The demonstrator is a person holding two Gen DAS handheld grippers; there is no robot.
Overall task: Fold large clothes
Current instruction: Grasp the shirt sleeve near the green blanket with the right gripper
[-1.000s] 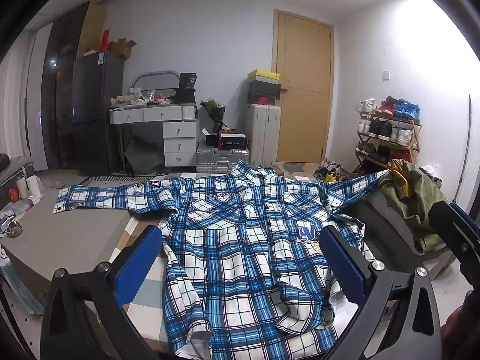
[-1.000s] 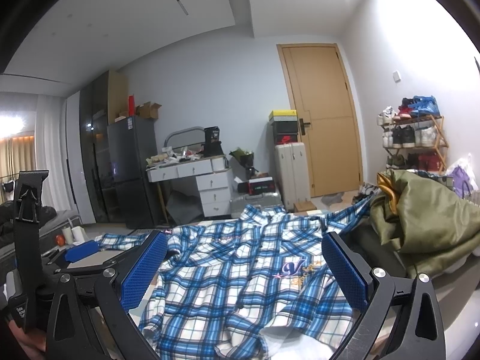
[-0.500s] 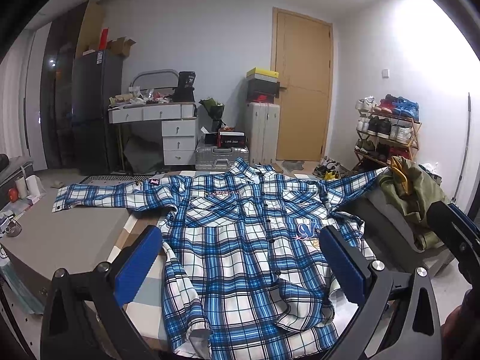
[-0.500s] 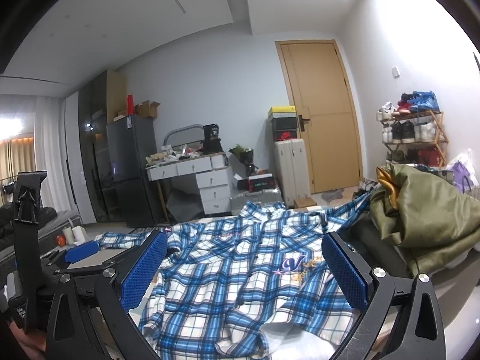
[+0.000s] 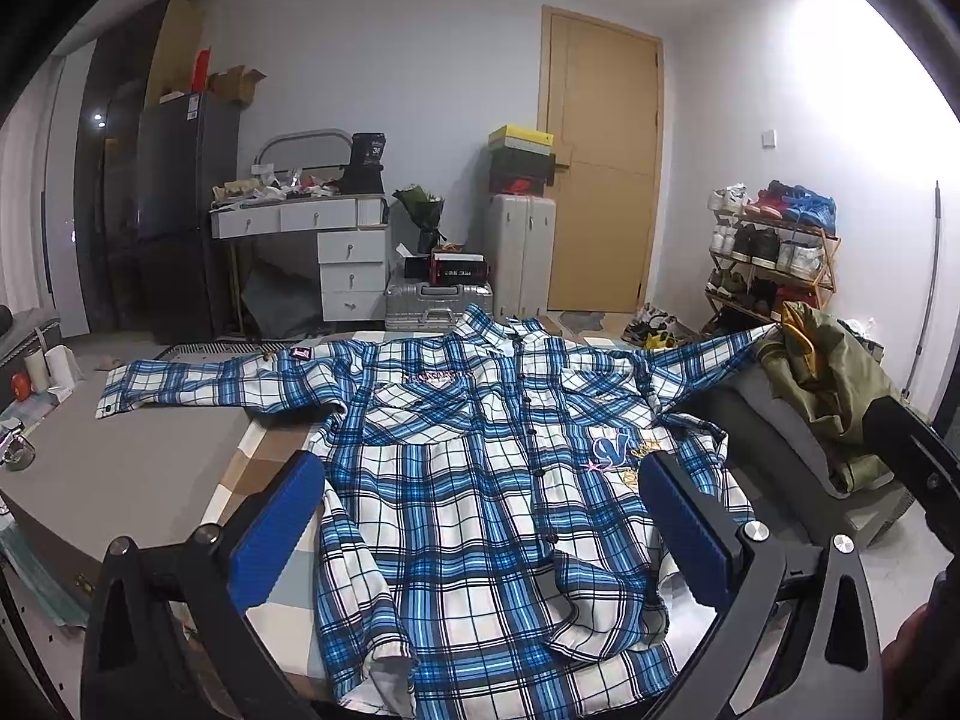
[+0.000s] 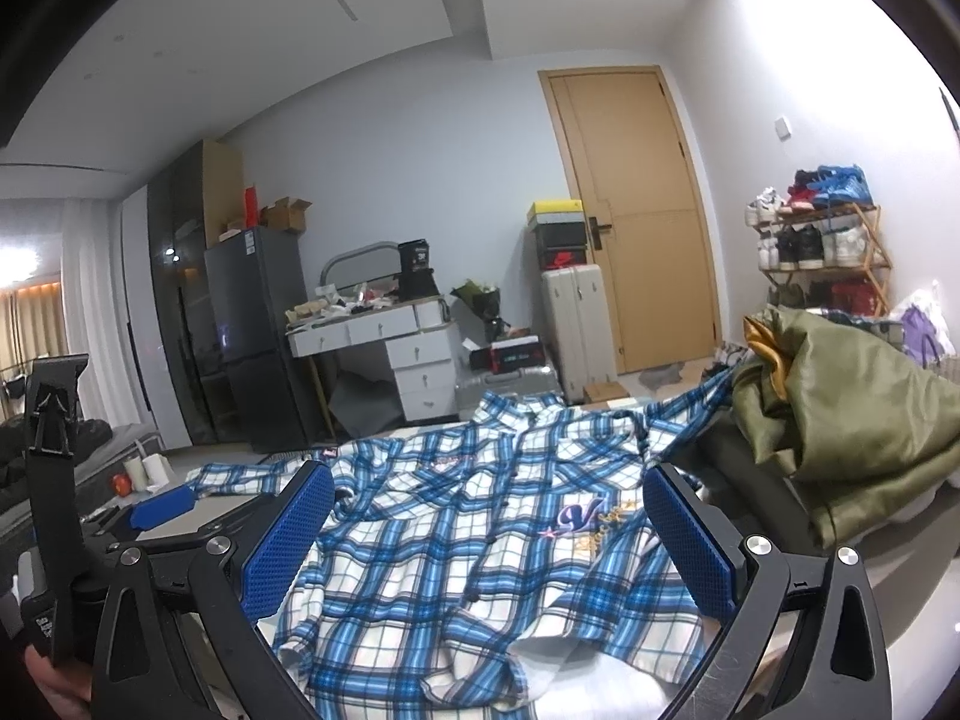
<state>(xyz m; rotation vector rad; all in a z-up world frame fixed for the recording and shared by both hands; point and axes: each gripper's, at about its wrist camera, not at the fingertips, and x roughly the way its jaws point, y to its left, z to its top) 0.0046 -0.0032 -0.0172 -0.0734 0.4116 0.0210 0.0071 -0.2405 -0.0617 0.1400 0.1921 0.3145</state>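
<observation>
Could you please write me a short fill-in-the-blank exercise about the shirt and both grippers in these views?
1. The plaid shirt lies spread out with its front facing ____.
2. The left gripper and right gripper are both ____.
3. The olive jacket lies bunched by the shirt's ____ sleeve in these views.

Missing words: up; open; right-hand

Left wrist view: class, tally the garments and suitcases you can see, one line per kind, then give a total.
Plaid shirt: 1
Olive jacket: 1
Upright suitcase: 1
Flat suitcase: 1
Total: 4
</observation>
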